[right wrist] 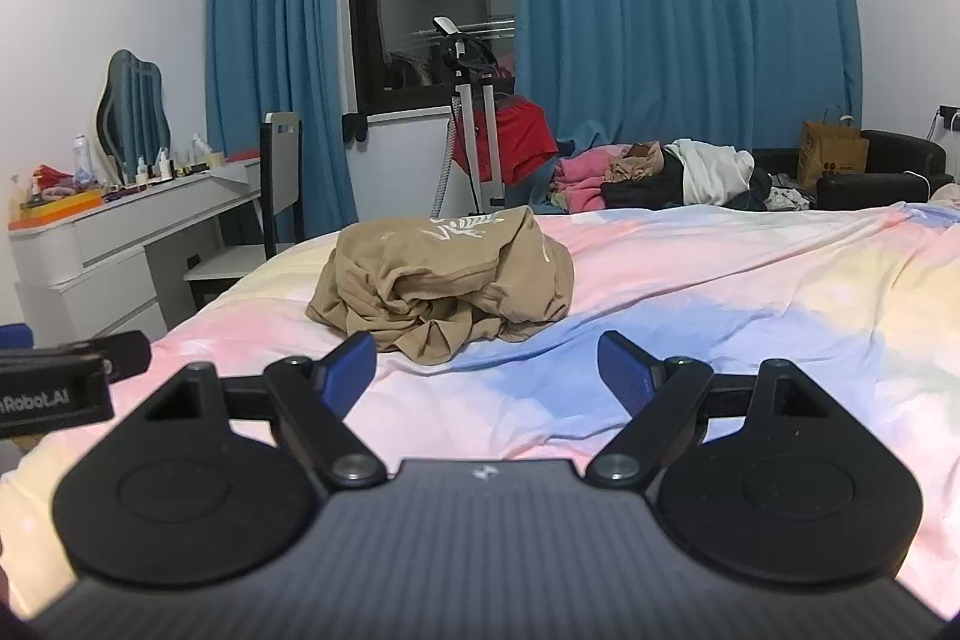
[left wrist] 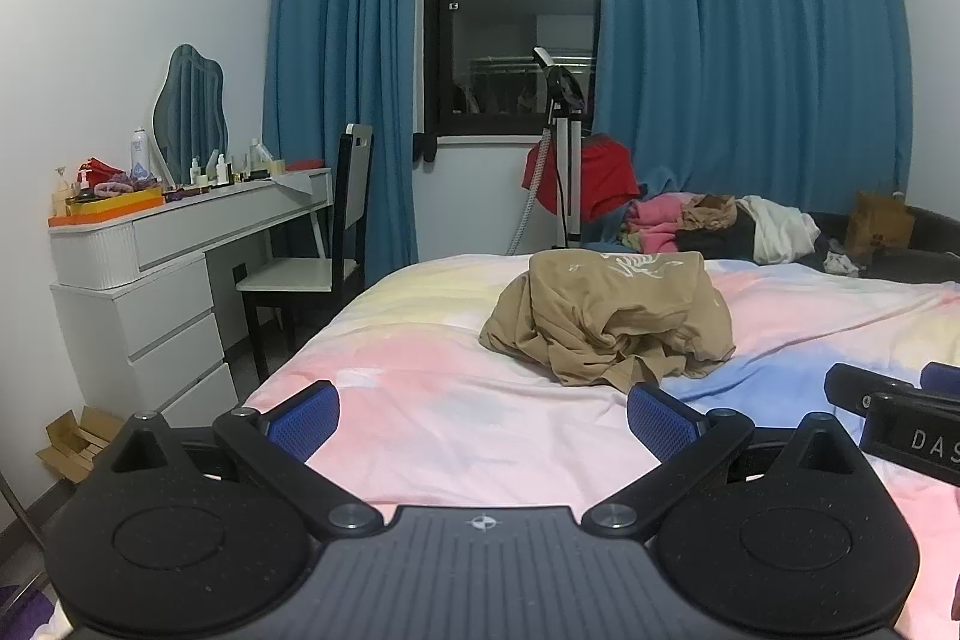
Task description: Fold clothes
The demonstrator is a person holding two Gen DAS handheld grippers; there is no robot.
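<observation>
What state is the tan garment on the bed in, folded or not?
Not folded: the tan printed garment lies crumpled in a heap on the pastel bedsheet.

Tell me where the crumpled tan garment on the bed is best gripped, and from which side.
Probably the loose hem flap of the tan garment trailing nearest the grippers: it lies thin on the bedsheet, so it should pinch easily. Come in low from the near side; the rest is a bunched mound.

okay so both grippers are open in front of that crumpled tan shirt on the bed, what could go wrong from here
The tan shirt is bunched into a heap, so the left gripper or right gripper may pinch several layers at once. A low grab could also catch the pastel bedsheet under it.
</observation>
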